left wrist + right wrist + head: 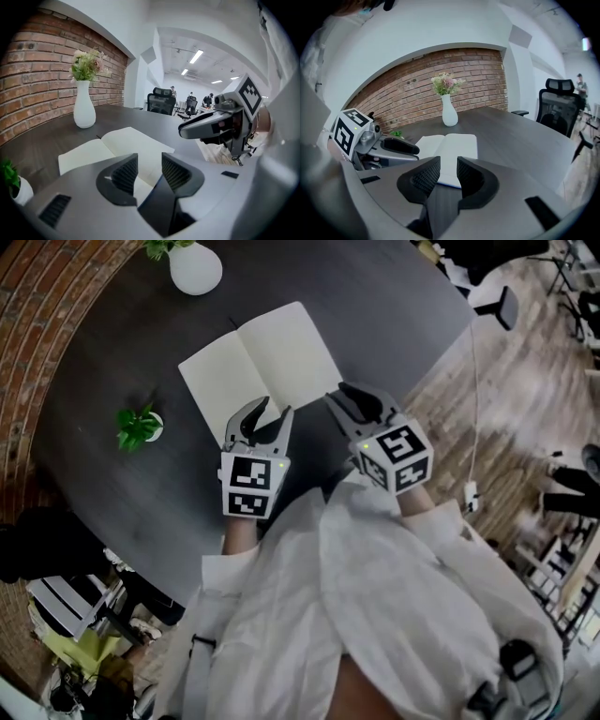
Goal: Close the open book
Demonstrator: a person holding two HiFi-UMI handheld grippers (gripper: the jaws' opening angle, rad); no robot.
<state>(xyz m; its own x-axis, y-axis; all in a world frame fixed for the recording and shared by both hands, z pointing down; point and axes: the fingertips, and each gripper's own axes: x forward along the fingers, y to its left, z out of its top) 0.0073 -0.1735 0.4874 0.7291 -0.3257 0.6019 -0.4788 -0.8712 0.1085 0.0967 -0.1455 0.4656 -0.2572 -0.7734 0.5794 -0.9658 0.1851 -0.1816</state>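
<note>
Item: open book (pixel 272 357), lying flat near the middle of the dark round table (pixel 394 324), blank pages facing up, nothing resting on them. Its spine is running away from you and slightly leftward in the head view, so the two pages are spreading left and right of that line and the near edge is facing your grippers. Left gripper (pixel 262 420): it is hovering over the near edge close to the spine's near end, jaws standing apart with nothing between the pads; only the pale page is showing through the gap. Right gripper (pixel 361 407): it is hanging just beside the near right corner of the right page, jaws likewise parted and empty, the page edge lying straight ahead of them in the right gripper view. Judging by this, your right gripper is sitting nearer a free page corner, and the coming move is probably turning on getting a jaw under that thin edge and swinging the page over the spine toward the left. Surroundings: a white vase (pixel 195 266) of flowers is standing well beyond the book's far side, and a small potted plant (pixel 141 425) is sitting to the left, apart from the left page. An office chair (pixel 497 304) is standing off the table's far right. Obstructions: nothing is lying between either gripper and the book.
</note>
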